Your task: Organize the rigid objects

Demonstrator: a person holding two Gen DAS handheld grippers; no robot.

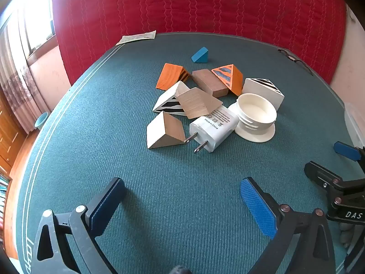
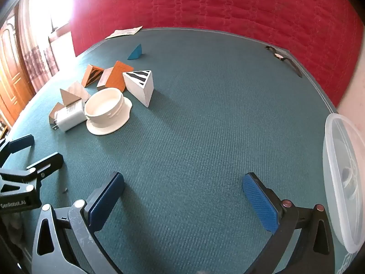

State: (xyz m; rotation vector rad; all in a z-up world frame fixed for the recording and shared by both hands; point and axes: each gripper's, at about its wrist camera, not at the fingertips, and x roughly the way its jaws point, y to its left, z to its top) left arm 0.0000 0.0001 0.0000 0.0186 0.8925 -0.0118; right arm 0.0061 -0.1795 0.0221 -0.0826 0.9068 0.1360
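— Wooden blocks [image 1: 200, 93] sit heaped mid-mat with a white charger [image 1: 213, 129] and a white lid [image 1: 255, 116] touching them; one blue wedge [image 1: 200, 55] lies apart, farther back.

— And the grippers?

— Left gripper [image 1: 182, 203] and right gripper [image 2: 183, 198] both gape wide, holding nothing (a clear tub [image 2: 342, 182] waits at right).

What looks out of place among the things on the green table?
A white plug adapter lies in the heap of wooden blocks, a thin wooden piece leaning on it. One blue wedge sits apart, behind the heap.
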